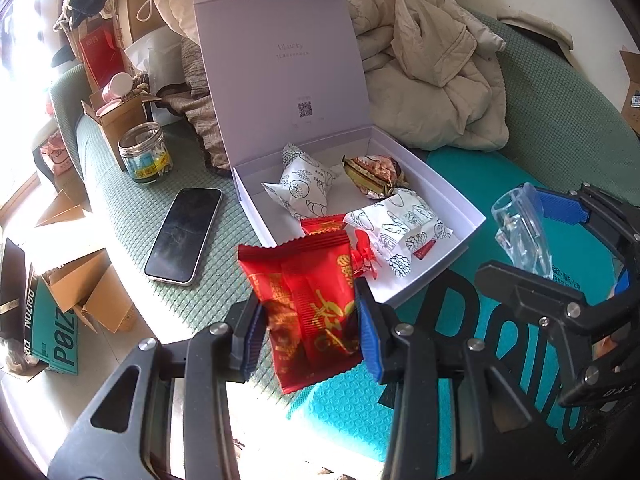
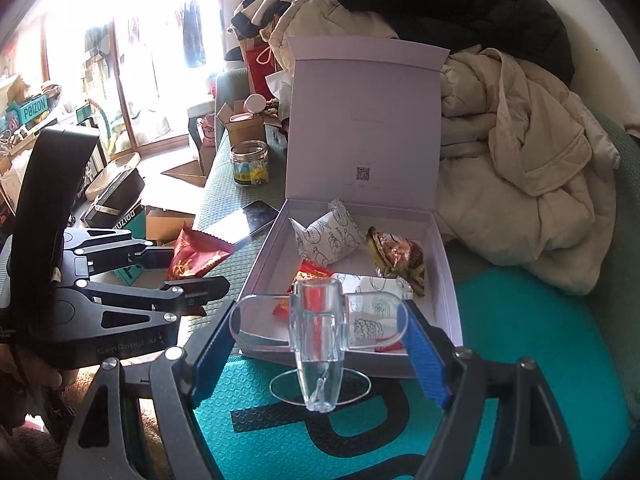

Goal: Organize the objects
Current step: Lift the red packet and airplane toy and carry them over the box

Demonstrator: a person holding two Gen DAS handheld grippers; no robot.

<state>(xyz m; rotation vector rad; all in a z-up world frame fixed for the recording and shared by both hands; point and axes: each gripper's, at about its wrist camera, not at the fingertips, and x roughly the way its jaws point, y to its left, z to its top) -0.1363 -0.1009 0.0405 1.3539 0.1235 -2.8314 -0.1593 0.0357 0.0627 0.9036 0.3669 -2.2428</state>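
Left wrist view: we note the left gripper [image 1: 310, 332] closed on a red snack packet [image 1: 310, 300], blue pads pressing both side edges, packet upright and clear of the surface. It hangs just short of the near-left corner of the white box [image 1: 460, 196], whose lid stands open at the back. Inside: two white printed wrappers [image 1: 304, 188], a brown-gold wrapped item [image 1: 376, 176], a small red piece. Free floor space remains along the box's left wall and rear-right corner. Phone [image 1: 184, 236] lies left of the box, apart; glass jar [image 1: 146, 154] beyond it. Beige jacket [image 1: 436, 76] crowds the box's right rear. Right gripper [image 1: 548, 236] enters from the right w/ a clear plastic piece [image 1: 520, 228].

Right wrist view: right gripper [image 2: 320, 340] holds the clear plastic holder [image 2: 318, 332] across its wide flange, jaws fairly wide, pads on both ends. Holder hangs over the box's near edge [image 2: 452, 312], above the teal mat [image 2: 520, 360]. Left gripper [image 2: 176, 276] sits level at left w/ the packet [image 2: 196, 258], outside the box wall.
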